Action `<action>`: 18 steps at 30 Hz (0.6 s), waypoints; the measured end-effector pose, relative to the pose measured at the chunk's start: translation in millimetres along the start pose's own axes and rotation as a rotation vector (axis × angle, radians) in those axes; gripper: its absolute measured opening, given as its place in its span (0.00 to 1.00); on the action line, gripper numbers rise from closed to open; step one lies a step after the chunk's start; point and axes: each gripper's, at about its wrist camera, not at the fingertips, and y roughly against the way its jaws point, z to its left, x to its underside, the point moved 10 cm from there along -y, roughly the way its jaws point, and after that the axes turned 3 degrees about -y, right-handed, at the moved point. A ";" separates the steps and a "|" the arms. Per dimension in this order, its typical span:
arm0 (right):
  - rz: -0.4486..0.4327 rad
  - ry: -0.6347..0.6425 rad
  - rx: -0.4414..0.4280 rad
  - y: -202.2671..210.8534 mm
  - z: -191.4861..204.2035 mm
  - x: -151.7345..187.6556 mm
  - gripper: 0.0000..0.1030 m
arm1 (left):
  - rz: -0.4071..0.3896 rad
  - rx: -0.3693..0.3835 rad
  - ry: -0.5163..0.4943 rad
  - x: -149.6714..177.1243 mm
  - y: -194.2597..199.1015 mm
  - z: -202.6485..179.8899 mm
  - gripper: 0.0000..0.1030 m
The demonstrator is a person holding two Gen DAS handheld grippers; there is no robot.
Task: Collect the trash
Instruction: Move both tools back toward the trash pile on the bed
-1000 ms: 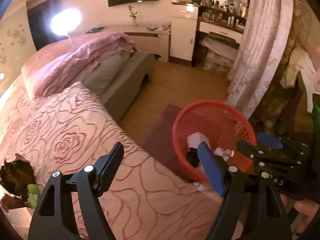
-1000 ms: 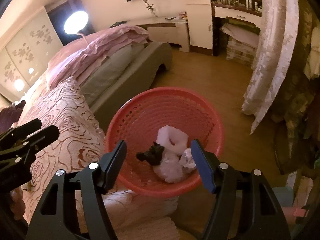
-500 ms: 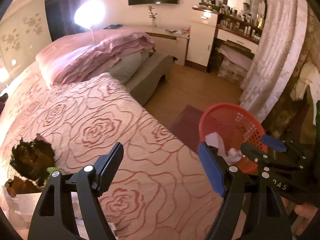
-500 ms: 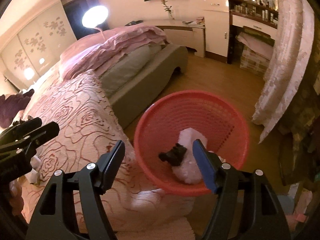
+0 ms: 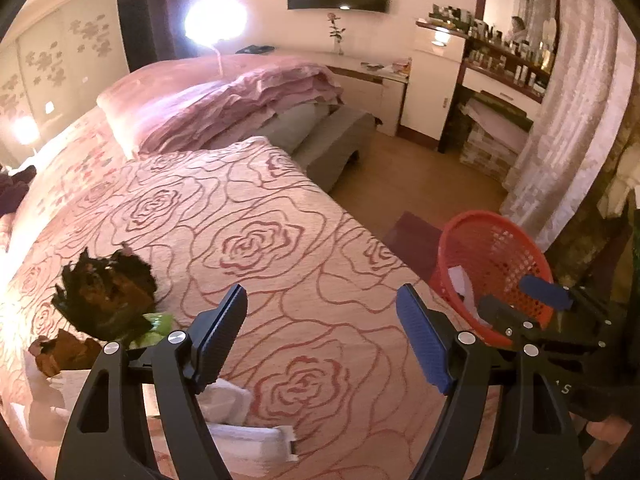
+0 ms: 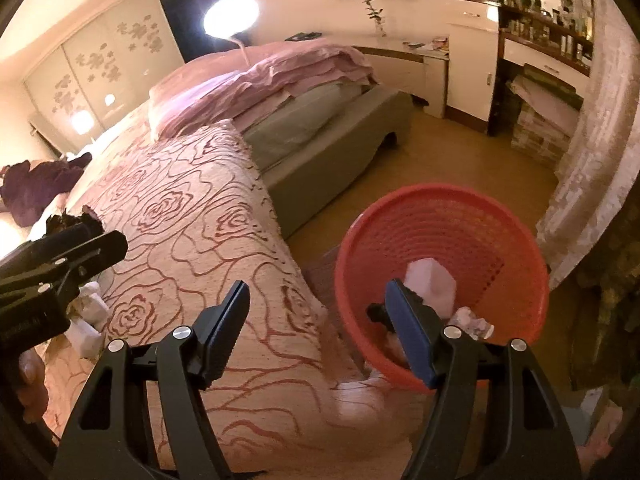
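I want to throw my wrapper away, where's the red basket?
The red basket sits on the floor just off the bed's corner, ahead of the right claw in its view.

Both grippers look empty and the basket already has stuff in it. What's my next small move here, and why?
Probably ease the left gripper down and leftward toward the white tissue beside its left finger. Both grippers are open and empty, the right gripper by the red basket, while dark crumpled trash and white scraps lie on the bedspread.

Perforated red plastic basket (image 6: 442,216) (slightly glossy), matt quilted cloth bedspread (image 5: 256,236), smooth wood floor (image 5: 404,176).
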 end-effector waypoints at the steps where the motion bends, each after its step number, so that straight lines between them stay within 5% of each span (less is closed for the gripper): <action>1: 0.001 0.003 -0.003 -0.6 1.8 0.5 0.66 | 0.001 -0.006 0.005 0.4 0.9 3.8 0.72; 8: -0.001 0.029 -0.035 -3.0 20.5 -2.6 0.66 | -0.012 -0.049 0.052 2.4 15.0 37.4 0.72; 18: 0.009 0.070 -0.085 -7.6 46.3 -2.5 0.66 | -0.038 -0.163 0.217 14.1 52.5 135.8 0.72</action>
